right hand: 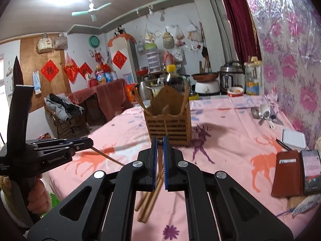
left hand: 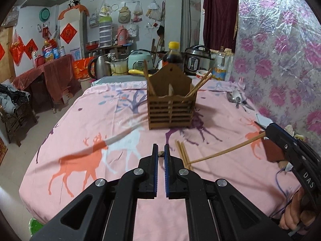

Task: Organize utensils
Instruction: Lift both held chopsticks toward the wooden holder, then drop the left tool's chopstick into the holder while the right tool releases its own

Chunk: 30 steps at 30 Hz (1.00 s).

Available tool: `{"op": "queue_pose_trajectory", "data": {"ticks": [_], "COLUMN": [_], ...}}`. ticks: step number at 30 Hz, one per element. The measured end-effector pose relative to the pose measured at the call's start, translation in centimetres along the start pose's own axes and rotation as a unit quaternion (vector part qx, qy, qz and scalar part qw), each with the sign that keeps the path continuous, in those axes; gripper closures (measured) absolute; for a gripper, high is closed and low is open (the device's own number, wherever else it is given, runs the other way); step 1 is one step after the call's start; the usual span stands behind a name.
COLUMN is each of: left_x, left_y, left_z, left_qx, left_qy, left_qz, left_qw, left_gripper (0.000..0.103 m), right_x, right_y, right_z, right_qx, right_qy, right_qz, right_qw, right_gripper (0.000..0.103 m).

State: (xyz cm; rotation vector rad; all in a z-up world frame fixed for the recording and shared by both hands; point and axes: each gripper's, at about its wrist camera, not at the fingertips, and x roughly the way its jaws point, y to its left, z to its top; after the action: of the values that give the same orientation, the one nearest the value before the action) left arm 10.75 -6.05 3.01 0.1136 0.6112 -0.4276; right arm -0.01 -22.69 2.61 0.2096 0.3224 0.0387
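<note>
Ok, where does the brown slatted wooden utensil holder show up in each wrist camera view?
Left wrist: brown slatted wooden utensil holder upper centre, beyond the closed fingers.
Right wrist: holder centre, just above the fingertips.
Shared landmark: yellow-capped dark sauce bottle right behind it.

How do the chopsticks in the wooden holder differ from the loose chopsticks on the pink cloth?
The chopsticks in the holder stand leaning, their ends above the wooden holder; the loose chopsticks lie flat on the pink cloth. The holder's ones are split between its left and right sides; the loose ones lie together. Both groups look like plain light wood.
</note>
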Motion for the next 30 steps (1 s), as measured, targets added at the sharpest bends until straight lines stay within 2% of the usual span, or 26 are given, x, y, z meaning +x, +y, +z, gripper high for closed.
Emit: {"op": "queue_pose_trajectory", "data": {"ticks": [6,14,20,23,27,29,30], "left_x": [0.3,1.9,1.8,2.0,5.3,8.6,10.3], "left_y": [-0.8,-0.4,-0.1,-0.1,0.1,0.2,0.4], "left_z": [2.1,8.7,15.3,18.1,19.8,19.4,18.8], "left_qx": [0.015,0.008,0.009,0.008,0.001,-0.001,-0.004], "left_qy": [-0.005,-0.021,-0.076,-0.103,-0.099,-0.074,-0.058], "left_qz": [-0.009,-0.037,-0.024,-0.015,0.003,0.016,0.023], "left_qw": [0.9998,0.9991,0.9968,0.9945,0.9951,0.9971,0.9981], "left_gripper": [0.097,0.097,0.097,0.097,0.097,0.097,0.096], "right_x": [0.9,3.4,4.9,6.5,10.6,13.0,14.9], "right_y": [0.6,-0.4,-0.3,-0.1,-0.7,-1.2,-1.5], "right_z": [1.9,6.5,11.8,14.1,14.3,13.5,12.8], "right_qx": [-0.010,-0.008,-0.039,-0.059,-0.061,-0.054,-0.053], "right_qy": [-0.010,-0.018,-0.056,-0.072,-0.051,-0.028,0.000], "right_qz": [0.009,0.024,0.011,-0.009,-0.031,-0.045,-0.051], "right_qw": [1.000,1.000,0.998,0.996,0.996,0.997,0.997], "right_gripper": [0.097,0.097,0.097,0.097,0.097,0.097,0.097]}}
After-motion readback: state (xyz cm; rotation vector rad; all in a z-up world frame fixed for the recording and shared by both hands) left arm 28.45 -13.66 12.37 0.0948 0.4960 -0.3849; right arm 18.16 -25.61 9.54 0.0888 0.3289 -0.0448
